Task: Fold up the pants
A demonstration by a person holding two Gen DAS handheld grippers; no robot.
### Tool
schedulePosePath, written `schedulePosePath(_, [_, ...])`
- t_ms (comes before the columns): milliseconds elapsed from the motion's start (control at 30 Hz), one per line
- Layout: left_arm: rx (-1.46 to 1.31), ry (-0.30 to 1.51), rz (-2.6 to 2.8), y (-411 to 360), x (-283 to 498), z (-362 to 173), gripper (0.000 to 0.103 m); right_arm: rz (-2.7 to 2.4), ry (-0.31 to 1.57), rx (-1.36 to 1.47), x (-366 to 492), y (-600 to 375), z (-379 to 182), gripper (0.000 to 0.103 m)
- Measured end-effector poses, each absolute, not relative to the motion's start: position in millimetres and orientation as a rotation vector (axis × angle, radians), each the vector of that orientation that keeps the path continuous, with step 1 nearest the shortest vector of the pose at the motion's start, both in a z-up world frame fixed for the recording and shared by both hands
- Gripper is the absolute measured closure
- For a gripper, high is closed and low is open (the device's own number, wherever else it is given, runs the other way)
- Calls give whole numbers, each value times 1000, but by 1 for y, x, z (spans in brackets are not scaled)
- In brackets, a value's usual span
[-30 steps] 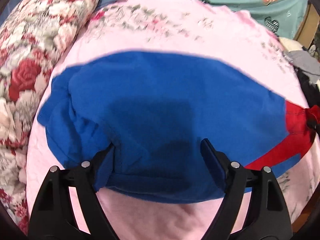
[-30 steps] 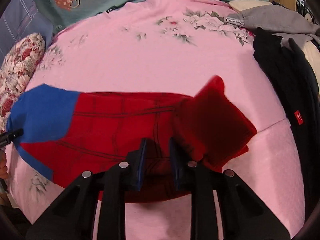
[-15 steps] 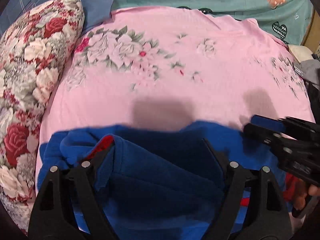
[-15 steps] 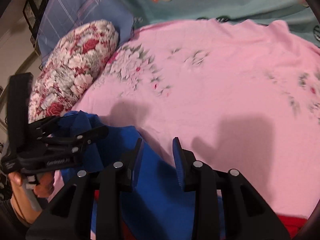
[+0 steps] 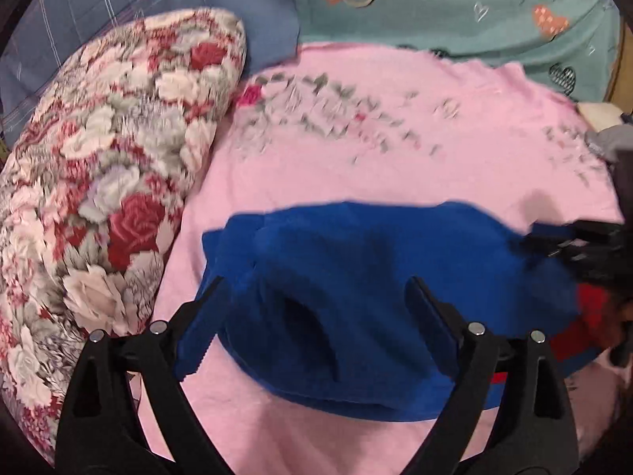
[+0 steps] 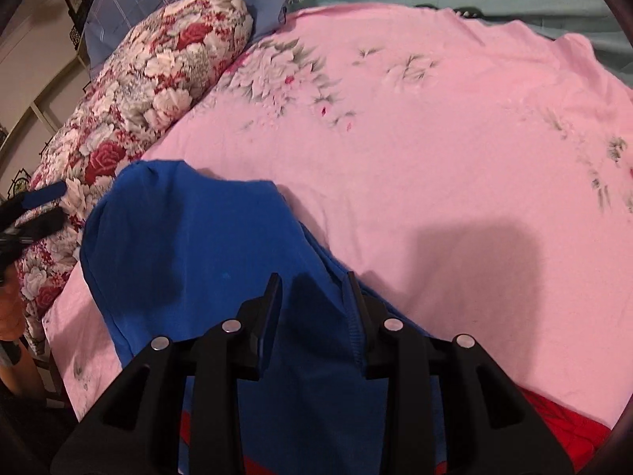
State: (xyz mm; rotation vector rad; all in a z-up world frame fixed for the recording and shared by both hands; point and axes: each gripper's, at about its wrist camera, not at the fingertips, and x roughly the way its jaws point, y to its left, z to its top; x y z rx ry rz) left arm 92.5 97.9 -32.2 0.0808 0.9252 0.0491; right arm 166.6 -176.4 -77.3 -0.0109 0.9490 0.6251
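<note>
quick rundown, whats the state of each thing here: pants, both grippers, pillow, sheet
pants: folded over, blue layer on top, red showing at the lower edge, lying on the sheet
left hand-held gripper: open wide over the blue fabric, gripping nothing, jaws just opening further
right hand-held gripper: partly open, jaws just opening, fabric edge between them, not clamped
floral pillow: lying along the sheet's left side
pink sheet: spread flat, lightly wrinkled

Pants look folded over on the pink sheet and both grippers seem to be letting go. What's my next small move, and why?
Probably lift the right gripper clear of the pants. Its jaws have just been opening, with blue cloth still between them but not pinched. The left gripper already stands wide open above the cloth. The blue part now lies over the red, with a loose hump near the floral pillow that may need flattening next.
</note>
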Motion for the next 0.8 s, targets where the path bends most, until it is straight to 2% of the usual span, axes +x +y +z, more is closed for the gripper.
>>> schedulePosePath(33, [118, 978, 85, 102, 96, -50, 12, 630, 931, -10, 164, -179, -73, 60])
schedulePosePath(200, [74, 1110, 172, 137, 99, -96, 11, 609, 932, 5, 179, -185, -66, 60])
schedulePosePath(267, [16, 1094, 171, 144, 96, -84, 12, 606, 947, 20, 192, -180, -69, 60])
schedulePosePath(367, [21, 956, 141, 131, 90, -43, 12, 626, 957, 30, 208, -162, -72, 60])
schedulePosePath(400, [25, 921, 118, 124, 89, -33, 12, 629, 948, 23, 212, -155, -73, 61])
schedulePosePath(533, [15, 831, 9, 87, 109, -5, 12, 719, 1011, 67, 215, -134, -89, 79])
schedulePosePath(800, [66, 963, 11, 38, 171, -57, 14, 786, 1006, 0, 181, -130, -97, 80])
